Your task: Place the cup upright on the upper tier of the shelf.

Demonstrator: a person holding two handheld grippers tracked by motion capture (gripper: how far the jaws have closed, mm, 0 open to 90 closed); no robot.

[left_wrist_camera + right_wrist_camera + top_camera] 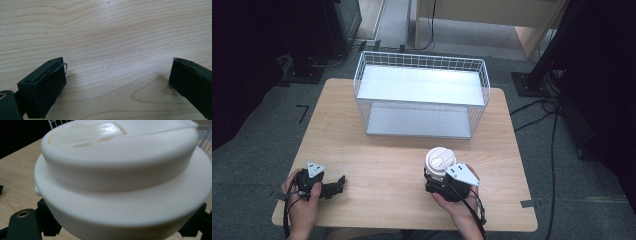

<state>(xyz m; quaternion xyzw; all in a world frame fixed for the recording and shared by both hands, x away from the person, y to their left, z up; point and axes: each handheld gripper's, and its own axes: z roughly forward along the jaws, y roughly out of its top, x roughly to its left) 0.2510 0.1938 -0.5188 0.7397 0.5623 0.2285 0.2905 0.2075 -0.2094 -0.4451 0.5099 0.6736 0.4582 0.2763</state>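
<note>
Gripping cup (440, 161) | right gripper (435, 183) | near table (382, 165) front edge

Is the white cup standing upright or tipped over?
Upright. In the high view the cup stands on the table with its lid facing up, and the right gripper is closed around its body below the lid.

A white cup (440, 161) with a domed lid stands upright on the counter (382, 165), toward its near right, in front of the wire basket (422, 95) and apart from it. The lid is on, with a flat sip tab set into its top. Its lower body is hidden.
</note>
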